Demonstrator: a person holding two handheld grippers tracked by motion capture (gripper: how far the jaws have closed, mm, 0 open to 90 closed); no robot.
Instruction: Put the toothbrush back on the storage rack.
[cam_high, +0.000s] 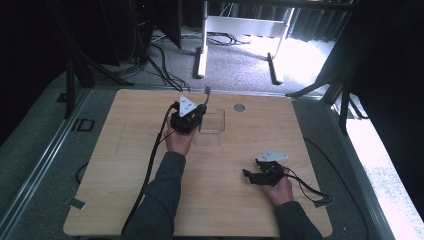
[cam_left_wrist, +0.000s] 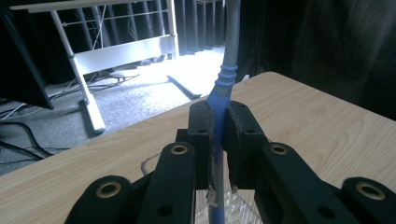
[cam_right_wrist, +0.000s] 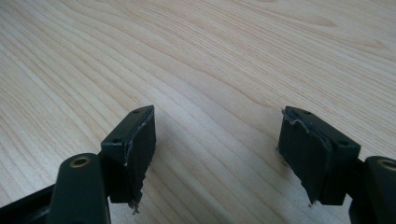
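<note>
Two grippers: the left gripper (cam_left_wrist: 218, 135), centre of its own view, pinches a slim blue-and-grey plastic toothbrush-like handle (cam_left_wrist: 224, 86) upright, probably to lower it into the clear plastic box (cam_high: 214, 124) just beside it, above centre in the high view. The right gripper (cam_right_wrist: 217, 154) rests spread and empty over the light wooden table (cam_right_wrist: 210, 56), apparently waiting.

Left gripper (cam_high: 200, 112), upper centre of the high view, jaws clamped together, held by the left hand (cam_high: 178, 140). Right gripper (cam_high: 250, 171), lower right, jaws spread wide.
</note>
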